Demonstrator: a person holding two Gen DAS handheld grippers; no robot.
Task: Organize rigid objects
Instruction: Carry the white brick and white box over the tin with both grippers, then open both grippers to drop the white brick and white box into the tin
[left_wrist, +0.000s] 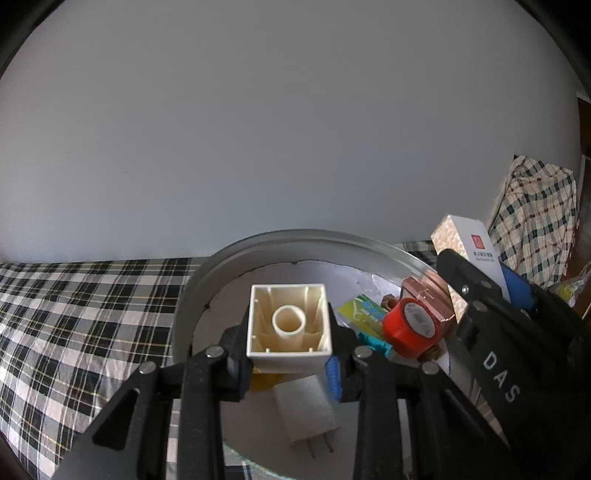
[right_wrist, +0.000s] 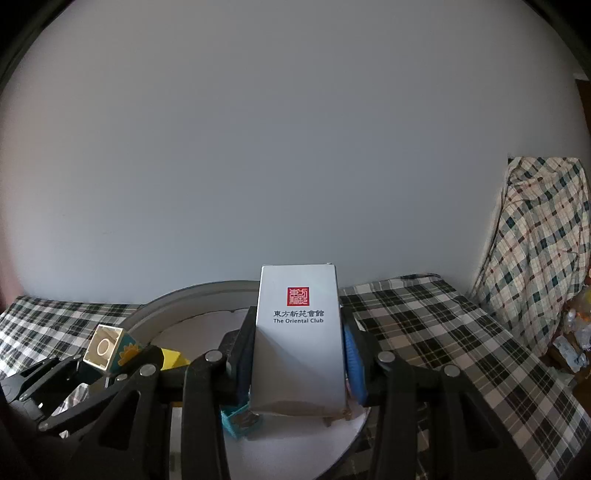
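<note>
My left gripper (left_wrist: 289, 363) is shut on a cream hollow toy block (left_wrist: 289, 328), held above a round grey tray (left_wrist: 207, 280) with its open underside facing the camera. My right gripper (right_wrist: 297, 363) is shut on a white box (right_wrist: 298, 339) printed "The Oriental Club", held upright over the same tray (right_wrist: 162, 302). The box also shows in the left wrist view (left_wrist: 476, 243), and the block in the right wrist view (right_wrist: 103, 347). In the tray lie a red tape roll (left_wrist: 410, 326), a white plug adapter (left_wrist: 306, 413), a teal piece (left_wrist: 375, 343) and a green card (left_wrist: 364, 310).
The tray rests on a bed with a black-and-white checked sheet (left_wrist: 74, 314). A checked pillow or quilt (right_wrist: 535, 251) is propped at the right against a plain pale wall (right_wrist: 295, 147). A copper-coloured box (left_wrist: 430, 295) sits behind the tape roll.
</note>
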